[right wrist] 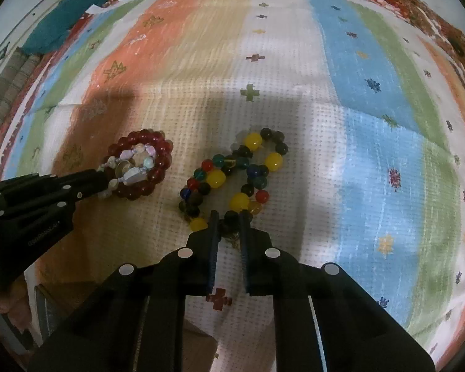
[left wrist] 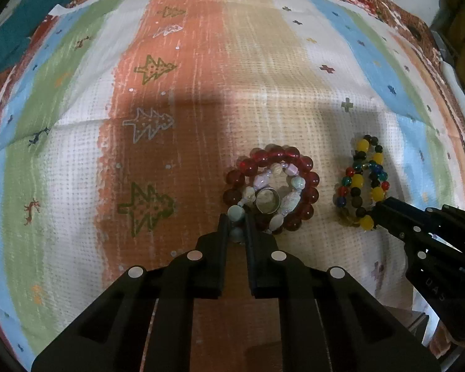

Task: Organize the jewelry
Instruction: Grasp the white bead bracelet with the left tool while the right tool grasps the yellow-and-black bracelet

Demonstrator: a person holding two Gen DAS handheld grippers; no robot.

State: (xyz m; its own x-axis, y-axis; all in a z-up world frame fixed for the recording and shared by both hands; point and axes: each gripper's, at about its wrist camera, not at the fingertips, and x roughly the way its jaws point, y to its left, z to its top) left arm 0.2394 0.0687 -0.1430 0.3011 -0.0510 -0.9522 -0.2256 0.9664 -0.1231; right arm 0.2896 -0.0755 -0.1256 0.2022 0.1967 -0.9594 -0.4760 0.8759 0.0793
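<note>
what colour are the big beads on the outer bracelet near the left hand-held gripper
Translucent dark red bracelet, clearest in the left wrist view.

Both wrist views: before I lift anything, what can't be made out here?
- Left wrist view: part of the pale bead bracelet is hidden between the left hand-held gripper fingers, so the grip depth is unclear.
- Right wrist view: the bead inside the right hand-held gripper is dark and shadowed; which strand of the multicolour bracelet it belongs to is unclear.
- The ring inside the red bead bracelet: too small for detail.
</note>
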